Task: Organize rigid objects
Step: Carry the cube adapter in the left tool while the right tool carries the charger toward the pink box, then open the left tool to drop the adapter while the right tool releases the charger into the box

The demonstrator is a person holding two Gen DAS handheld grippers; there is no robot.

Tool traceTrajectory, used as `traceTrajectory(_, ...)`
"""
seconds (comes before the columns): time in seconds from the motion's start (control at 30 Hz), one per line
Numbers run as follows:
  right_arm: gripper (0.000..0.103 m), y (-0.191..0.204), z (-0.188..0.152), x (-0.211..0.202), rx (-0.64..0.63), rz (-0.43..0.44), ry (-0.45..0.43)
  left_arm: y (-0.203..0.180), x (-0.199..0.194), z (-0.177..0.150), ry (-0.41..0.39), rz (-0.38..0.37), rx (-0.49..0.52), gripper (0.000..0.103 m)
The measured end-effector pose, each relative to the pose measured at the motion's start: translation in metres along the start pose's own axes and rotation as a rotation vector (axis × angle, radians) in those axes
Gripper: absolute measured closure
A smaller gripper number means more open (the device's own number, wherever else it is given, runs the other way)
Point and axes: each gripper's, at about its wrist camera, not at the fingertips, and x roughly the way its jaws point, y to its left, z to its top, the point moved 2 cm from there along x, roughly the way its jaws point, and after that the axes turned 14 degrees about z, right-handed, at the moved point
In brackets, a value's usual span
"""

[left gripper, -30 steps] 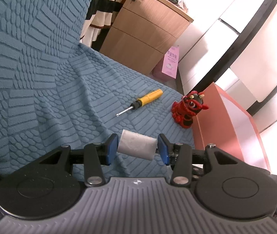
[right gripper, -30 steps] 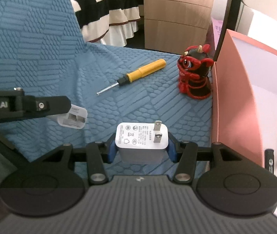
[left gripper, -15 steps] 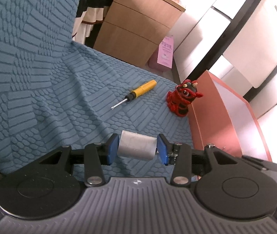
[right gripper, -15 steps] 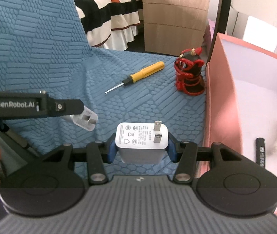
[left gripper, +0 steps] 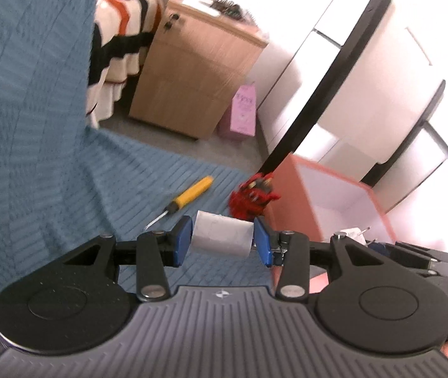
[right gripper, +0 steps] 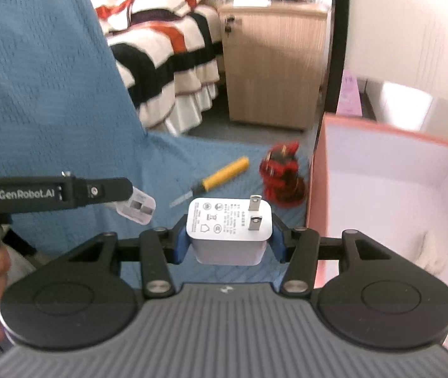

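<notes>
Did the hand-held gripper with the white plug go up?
Yes. The right hand-held gripper, shut on the white plug, rose: the pink box beside it now shows far more of its inside.

This is a bedroom in a home. A bed (right gripper: pixel 167 60) with a striped black, white and orange cover stands at the far left, and beside it a wooden cabinet (right gripper: pixel 271 63) with a lock and clutter on top. White cupboards (left gripper: pixel 365 72) line the right wall. In the near part a blue quilted cloth (left gripper: pixel 28 126) covers a soft seat, and a pink box (right gripper: pixel 391 195) stands at its right.
</notes>
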Motion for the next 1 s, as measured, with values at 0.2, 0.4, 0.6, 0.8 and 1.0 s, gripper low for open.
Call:
traceTrajectory(0.2,0.05,-0.013,0.022,-0.031,-0.006,-0.023,-0.059,-0.029,-0.016,0.02,-0.033,-0.036,0.008,0.054)
traceTrajectory(0.4,0.05,-0.037,0.033,-0.065,0.005,-0.055,-0.12,-0.065,-0.026,0.035,-0.058,-0.082,0.031,0.054)
traceTrajectory(0.6,0.05,-0.062,0.036,-0.093,0.012,-0.106,-0.127,-0.116,-0.025,0.036,-0.061,-0.131,0.089,0.054)
traceTrajectory(0.8,0.05,-0.092,0.024,-0.116,0.04,-0.148,-0.128,-0.166,-0.015,0.025,-0.037,-0.175,0.118,0.054)
traceTrajectory(1.0,0.05,-0.125,0.0,-0.121,0.126,-0.156,-0.099,-0.202,0.004,0.001,0.026,-0.179,0.153,0.054)
